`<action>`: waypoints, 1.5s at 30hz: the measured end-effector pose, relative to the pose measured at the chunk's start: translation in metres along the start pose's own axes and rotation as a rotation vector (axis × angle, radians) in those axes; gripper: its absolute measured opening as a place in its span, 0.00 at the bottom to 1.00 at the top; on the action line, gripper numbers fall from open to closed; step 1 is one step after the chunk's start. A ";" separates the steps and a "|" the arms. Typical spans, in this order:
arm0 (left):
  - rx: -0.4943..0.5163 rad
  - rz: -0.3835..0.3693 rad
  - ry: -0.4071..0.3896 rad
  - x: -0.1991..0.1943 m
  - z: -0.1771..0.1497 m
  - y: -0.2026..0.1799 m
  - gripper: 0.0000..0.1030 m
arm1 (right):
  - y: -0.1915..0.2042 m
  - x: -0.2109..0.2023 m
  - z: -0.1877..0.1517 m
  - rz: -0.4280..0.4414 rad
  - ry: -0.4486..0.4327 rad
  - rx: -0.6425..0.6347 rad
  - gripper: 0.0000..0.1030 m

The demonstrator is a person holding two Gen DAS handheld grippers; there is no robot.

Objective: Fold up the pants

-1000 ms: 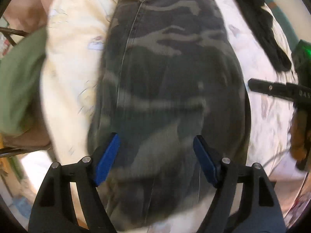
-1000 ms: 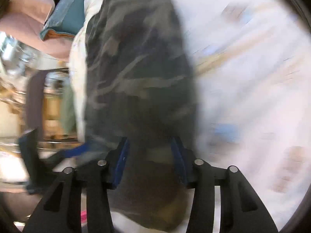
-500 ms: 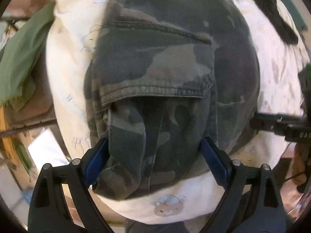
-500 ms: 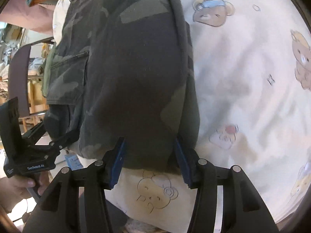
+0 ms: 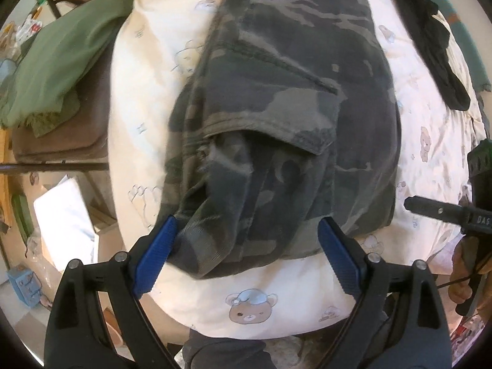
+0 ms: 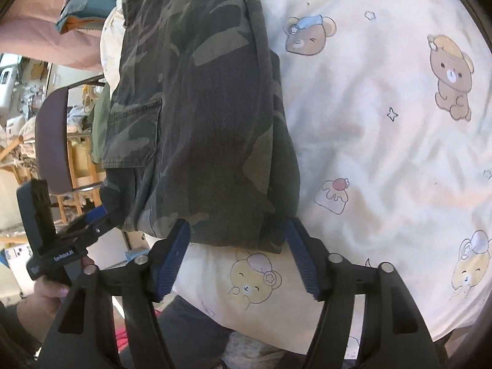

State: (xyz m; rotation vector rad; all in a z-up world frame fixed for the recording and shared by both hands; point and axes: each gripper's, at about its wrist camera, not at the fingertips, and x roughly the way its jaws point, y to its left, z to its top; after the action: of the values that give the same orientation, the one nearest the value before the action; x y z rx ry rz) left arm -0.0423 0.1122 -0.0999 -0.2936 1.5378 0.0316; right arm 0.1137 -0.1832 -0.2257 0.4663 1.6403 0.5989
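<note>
Camouflage pants (image 5: 286,98) lie folded on the bear-print quilt (image 6: 384,153); left fingers (image 5: 160,240) spread wide, right fingers (image 6: 299,246) opening, neither gripping them.

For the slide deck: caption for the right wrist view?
Right claw opening at the near edge of folded camo pants on a bear-print bedspread.

- A cream quilt (image 6: 384,141) printed with cartoon bears, stars and cakes covers the bed, filling the right wrist view from 12 to 5 o'clock.
- A green cloth (image 5: 64,58) lies crumpled on a brown chair seat (image 5: 58,141) at 9 to 10 o'clock in the left wrist view.
- A black garment (image 5: 430,40) stretches across the quilt at 1 o'clock.
- A pink cushion (image 6: 40,27) sits at 10 o'clock, a teal cloth (image 6: 89,3) just beside it.
</note>
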 end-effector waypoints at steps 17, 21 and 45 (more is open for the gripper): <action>-0.163 -0.197 0.005 0.051 0.002 0.077 0.91 | -0.020 0.024 0.020 0.032 -0.002 0.035 0.74; -0.142 -0.232 0.011 0.046 0.000 0.072 0.75 | -0.032 0.051 0.016 0.108 0.080 0.106 0.74; -0.230 -0.360 0.093 -0.037 0.032 0.057 0.22 | 0.019 -0.006 0.011 0.227 -0.033 0.068 0.20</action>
State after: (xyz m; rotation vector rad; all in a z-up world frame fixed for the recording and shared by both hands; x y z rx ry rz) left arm -0.0243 0.1795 -0.0726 -0.7603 1.5550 -0.0903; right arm 0.1250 -0.1707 -0.2099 0.7154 1.5918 0.7012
